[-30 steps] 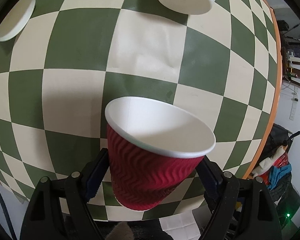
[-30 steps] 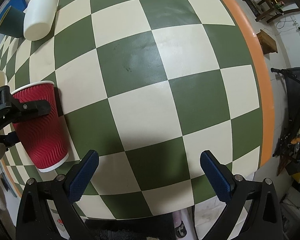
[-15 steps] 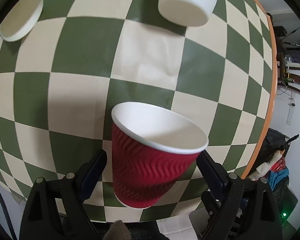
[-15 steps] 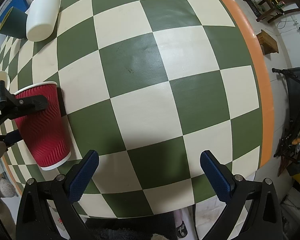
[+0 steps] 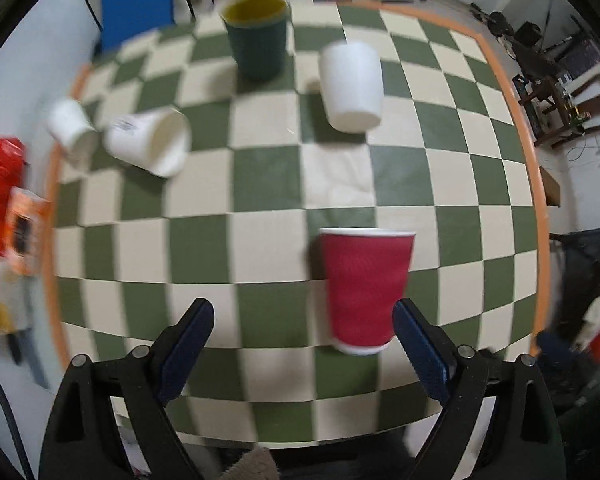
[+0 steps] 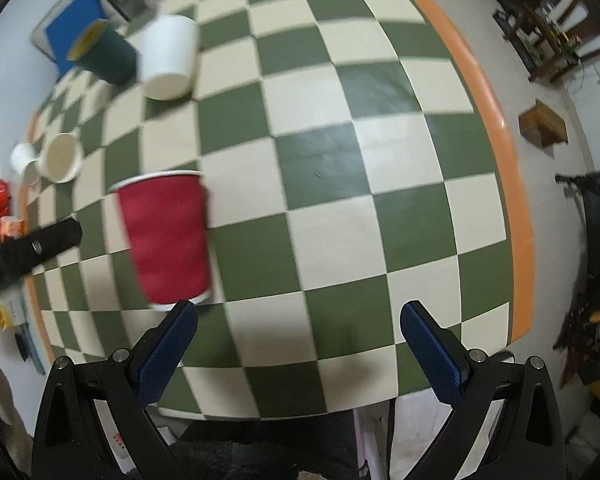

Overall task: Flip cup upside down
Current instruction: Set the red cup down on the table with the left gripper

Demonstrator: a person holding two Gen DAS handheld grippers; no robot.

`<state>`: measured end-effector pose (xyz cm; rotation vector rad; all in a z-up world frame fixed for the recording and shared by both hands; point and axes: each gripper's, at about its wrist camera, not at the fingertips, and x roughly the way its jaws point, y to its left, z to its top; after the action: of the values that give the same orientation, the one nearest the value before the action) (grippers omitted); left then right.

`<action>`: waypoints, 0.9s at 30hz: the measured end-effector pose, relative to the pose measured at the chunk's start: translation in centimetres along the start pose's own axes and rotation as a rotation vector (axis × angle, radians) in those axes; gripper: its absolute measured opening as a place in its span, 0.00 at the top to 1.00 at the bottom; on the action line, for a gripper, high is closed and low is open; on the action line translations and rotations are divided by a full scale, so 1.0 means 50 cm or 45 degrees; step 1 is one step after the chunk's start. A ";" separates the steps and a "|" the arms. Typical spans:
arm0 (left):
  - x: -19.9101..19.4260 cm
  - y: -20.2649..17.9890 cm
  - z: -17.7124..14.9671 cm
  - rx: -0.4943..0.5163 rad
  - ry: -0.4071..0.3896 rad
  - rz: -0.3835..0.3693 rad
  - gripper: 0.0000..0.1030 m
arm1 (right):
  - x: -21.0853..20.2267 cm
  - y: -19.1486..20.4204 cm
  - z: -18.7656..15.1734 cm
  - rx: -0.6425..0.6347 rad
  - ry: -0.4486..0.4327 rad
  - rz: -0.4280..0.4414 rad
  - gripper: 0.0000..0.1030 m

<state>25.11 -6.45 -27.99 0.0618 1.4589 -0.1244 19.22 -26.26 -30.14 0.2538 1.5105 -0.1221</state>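
Note:
A red ribbed paper cup [image 5: 364,292] stands upright on the green-and-cream checkered table [image 5: 260,240], mouth up. My left gripper [image 5: 302,328] is open and empty, pulled back from the cup; the cup stands just inside its right finger [image 5: 418,344]. In the right wrist view the red cup [image 6: 166,236] is at the left, just beyond the left finger [image 6: 168,344]. My right gripper [image 6: 298,336] is open and empty over the table's near part. The left gripper's finger [image 6: 40,246] shows at the far left there.
A white cup [image 5: 352,86] stands upside down at the back, next to a dark teal cup [image 5: 256,36] with a yellow inside. Two white cups [image 5: 148,142] lie on their sides at the left edge. The orange table rim [image 5: 532,184] runs along the right.
My left gripper has opened and let go of the red cup, then drawn back and tilted up. The cup now stands free on the table. The right gripper has shifted slightly.

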 end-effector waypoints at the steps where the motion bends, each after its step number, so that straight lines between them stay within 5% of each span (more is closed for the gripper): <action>1: -0.021 0.008 -0.015 0.013 -0.033 0.024 0.11 | -0.014 0.011 -0.008 -0.010 -0.020 0.010 0.00; 8: -0.136 0.057 -0.096 0.008 -0.203 0.069 0.11 | -0.115 0.091 -0.079 -0.071 -0.145 0.085 0.00; 17: -0.166 0.098 -0.161 -0.066 -0.222 0.069 0.11 | -0.167 0.152 -0.141 -0.150 -0.183 0.119 0.00; 22: -0.108 0.136 -0.161 -0.164 -0.179 0.115 0.00 | -0.164 0.187 -0.119 -0.414 -0.202 -0.023 0.00; 27: -0.033 0.165 -0.150 -0.266 -0.138 0.146 0.00 | -0.124 0.251 -0.094 -1.026 -0.252 -0.355 0.00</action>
<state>18.53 2.71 -27.47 -0.0314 1.3497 0.1165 17.26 -13.47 -23.05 -0.5982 1.2804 0.2370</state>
